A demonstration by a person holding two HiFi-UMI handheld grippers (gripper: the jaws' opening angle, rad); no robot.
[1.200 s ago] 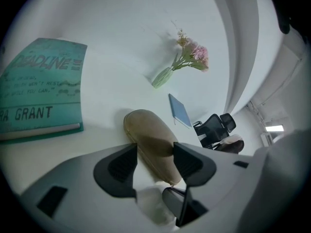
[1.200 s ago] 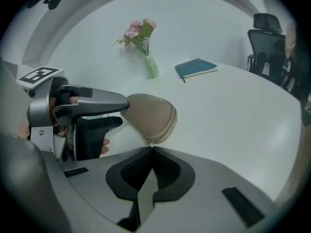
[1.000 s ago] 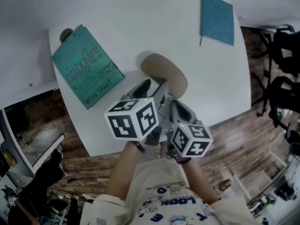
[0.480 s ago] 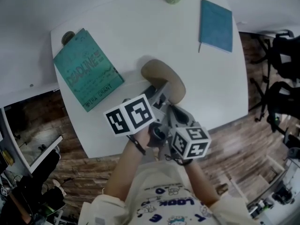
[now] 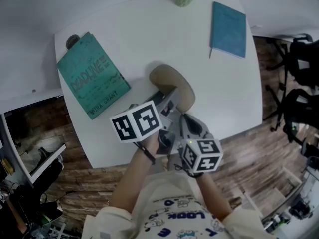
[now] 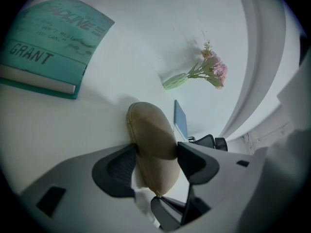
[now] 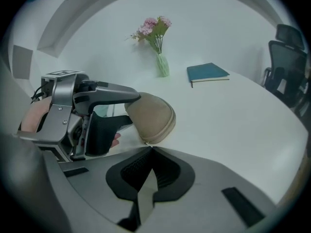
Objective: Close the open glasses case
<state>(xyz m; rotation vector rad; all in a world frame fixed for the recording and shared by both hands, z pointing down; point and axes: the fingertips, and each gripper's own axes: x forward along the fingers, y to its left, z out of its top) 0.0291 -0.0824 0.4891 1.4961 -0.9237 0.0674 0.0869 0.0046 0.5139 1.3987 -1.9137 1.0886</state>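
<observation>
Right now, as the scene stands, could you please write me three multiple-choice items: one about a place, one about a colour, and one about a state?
1. The glasses case lies:
A. between the tongs of the left gripper
B. between the tongs of the right gripper
C. far away from both grippers

2. The flowers in the vase are:
A. yellow
B. pink
C. blue

3. The tongs of the right gripper are:
A. wide apart
B. closed on the glasses case
C. together, with nothing between them

Answers:
1 A: the left gripper view shows the case between its tongs.
2 B: both gripper views show pink blooms.
3 C: the right gripper view shows its tongs meeting, with nothing between them.
</observation>
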